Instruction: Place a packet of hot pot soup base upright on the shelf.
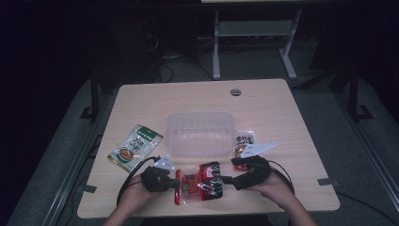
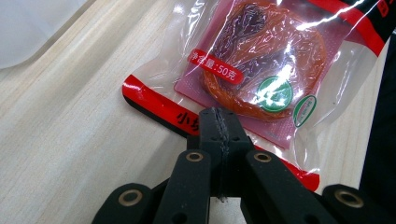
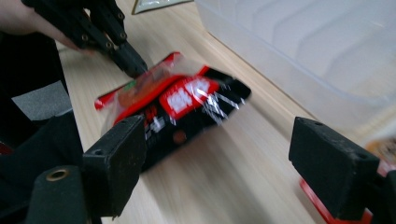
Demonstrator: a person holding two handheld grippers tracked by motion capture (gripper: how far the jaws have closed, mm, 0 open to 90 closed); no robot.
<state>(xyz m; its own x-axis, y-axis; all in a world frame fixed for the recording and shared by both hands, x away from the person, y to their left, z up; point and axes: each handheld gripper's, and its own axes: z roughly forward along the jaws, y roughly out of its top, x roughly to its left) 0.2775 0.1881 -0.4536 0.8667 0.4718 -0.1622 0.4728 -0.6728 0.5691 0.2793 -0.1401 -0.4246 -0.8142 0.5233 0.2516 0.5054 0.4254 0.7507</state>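
Observation:
A red and black snack packet [image 1: 200, 181] with a clear window lies near the table's front edge, between my two grippers. My left gripper [image 1: 177, 181] is shut on the packet's red left edge; the left gripper view has the jaws pinched together [image 2: 219, 126] on that edge, with the packet [image 2: 261, 70] stretching away. At the packet's right end my right gripper [image 1: 227, 180] stands open. In the right gripper view [image 3: 224, 163] its pads are wide apart, and the packet [image 3: 187, 102] lies just ahead, close to the left pad. The left gripper [image 3: 128, 60] grips the far end.
A clear plastic container [image 1: 200, 115] stands mid-table behind the packet, and shows as the container [image 3: 317, 42] to the right. A green snack packet [image 1: 135, 147] lies to its left, a red and white packet [image 1: 244, 140] at its right corner. The table's front edge is near.

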